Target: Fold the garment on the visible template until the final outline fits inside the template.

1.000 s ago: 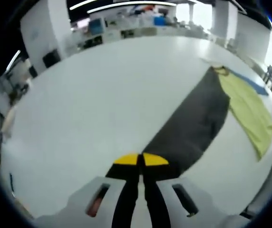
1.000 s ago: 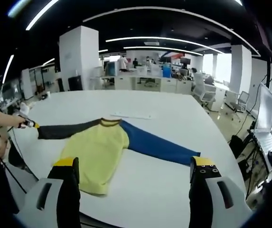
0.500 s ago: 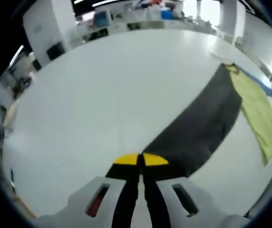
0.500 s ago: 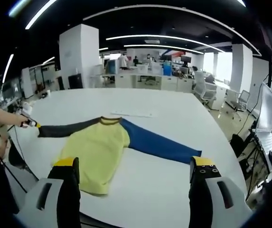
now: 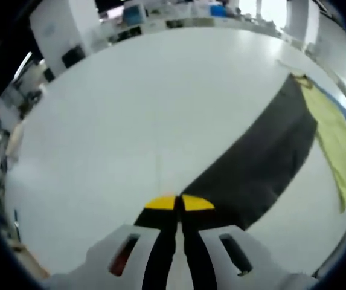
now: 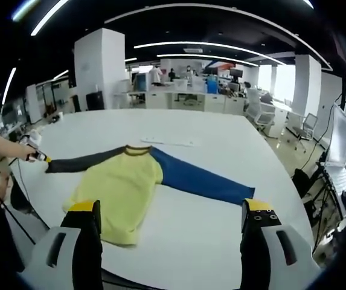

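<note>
Garment (image 6: 121, 184) lies spread flat on the big white worktop (image 6: 221, 151), yellow body toward the near edge, brown collar (image 6: 137, 149) pointing away. Dark grey sleeve (image 6: 79, 162) runs out to one side, blue sleeve (image 6: 200, 180) to the other, both stretched straight.

Left claw (image 5: 179, 204) is clenched on the cuff end of the dark grey sleeve (image 5: 257, 166): yellow tips pressed together w/ the dark cloth fanning out from between them, flat against the worktop (image 5: 130, 109). In the left gripper view the yellow body (image 5: 336, 142) sits at the far end of that sleeve. From the right gripper view, same claw (image 6: 40, 157) shows small at the sleeve's end, a person's hand (image 6: 12, 151) behind it.

Right claw (image 6: 171, 211) is released, jaws wide apart, nothing between them; it hangs above the worktop's near edge, apart from the garment, w/ the hem ahead of its left jaw. A thin pale strip (image 6: 166, 142) lies on the worktop beyond the collar. Office desks and chairs (image 6: 263, 121) in the background.
</note>
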Motion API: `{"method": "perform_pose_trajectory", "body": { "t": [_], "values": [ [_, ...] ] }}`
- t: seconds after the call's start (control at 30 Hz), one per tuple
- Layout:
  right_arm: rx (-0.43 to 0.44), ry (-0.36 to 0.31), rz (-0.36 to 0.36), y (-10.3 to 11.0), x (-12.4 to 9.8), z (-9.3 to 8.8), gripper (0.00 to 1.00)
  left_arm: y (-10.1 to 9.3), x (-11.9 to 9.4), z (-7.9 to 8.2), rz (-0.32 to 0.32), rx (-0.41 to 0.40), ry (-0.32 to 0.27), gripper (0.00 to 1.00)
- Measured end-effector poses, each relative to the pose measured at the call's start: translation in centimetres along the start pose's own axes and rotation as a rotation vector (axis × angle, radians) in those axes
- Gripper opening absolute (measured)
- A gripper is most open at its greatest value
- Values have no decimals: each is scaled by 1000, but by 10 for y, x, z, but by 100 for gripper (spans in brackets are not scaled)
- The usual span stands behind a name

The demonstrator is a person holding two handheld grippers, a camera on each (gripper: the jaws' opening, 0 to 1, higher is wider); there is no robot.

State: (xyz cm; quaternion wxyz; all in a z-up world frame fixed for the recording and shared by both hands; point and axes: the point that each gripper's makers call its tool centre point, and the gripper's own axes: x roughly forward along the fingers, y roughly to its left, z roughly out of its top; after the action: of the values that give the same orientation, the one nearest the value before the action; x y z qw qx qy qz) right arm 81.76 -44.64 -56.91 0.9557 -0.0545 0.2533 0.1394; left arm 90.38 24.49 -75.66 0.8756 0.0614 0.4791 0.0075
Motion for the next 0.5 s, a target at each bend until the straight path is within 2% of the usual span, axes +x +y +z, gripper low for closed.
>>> {"method": "perform_pose_trajectory", "body": {
  "t": [0.43, 0.5],
  "values": [
    [-2, 13, -3, -3, 1, -1, 96, -3, 5, -6, 5, 17, 30, 0],
    [-5, 14, 0, -3, 3, -1, 96, -8, 2, -8, 4, 21, 39, 0]
  ]
}}
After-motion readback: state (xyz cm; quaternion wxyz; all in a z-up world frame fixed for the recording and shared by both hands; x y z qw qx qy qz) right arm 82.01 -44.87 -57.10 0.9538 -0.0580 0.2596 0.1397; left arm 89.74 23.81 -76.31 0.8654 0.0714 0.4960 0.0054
